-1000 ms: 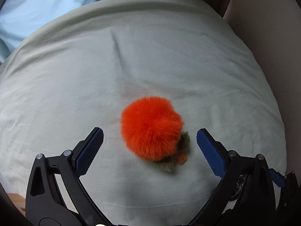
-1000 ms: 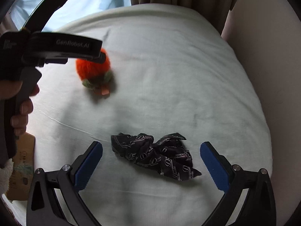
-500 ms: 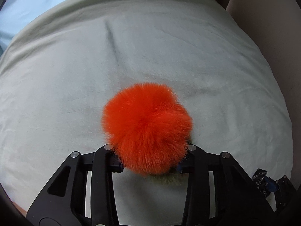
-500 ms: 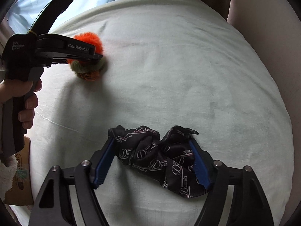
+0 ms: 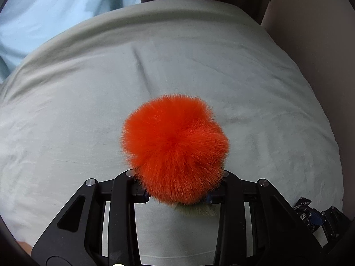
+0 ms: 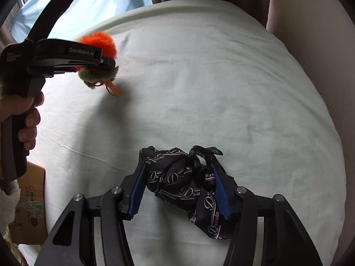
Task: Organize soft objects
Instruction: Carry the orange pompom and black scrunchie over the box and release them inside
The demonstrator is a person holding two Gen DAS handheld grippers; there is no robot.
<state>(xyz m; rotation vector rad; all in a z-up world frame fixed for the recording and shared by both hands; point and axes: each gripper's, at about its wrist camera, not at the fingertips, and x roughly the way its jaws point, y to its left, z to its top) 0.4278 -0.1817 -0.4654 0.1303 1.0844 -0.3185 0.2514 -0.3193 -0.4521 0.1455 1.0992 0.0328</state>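
At lower centre of each wrist view: left gripper clenched on orange pompom; right gripper closing around black scrunchie; both pickups under way, sorting remains.

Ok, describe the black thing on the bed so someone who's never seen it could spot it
On the pale bedspread, look near its front edge, between the blue pads of the right hand-held gripper, whose jaws are closing on it. It is a crumpled black scarf with pale script lettering, unlike the fluffy orange pompom farther back.
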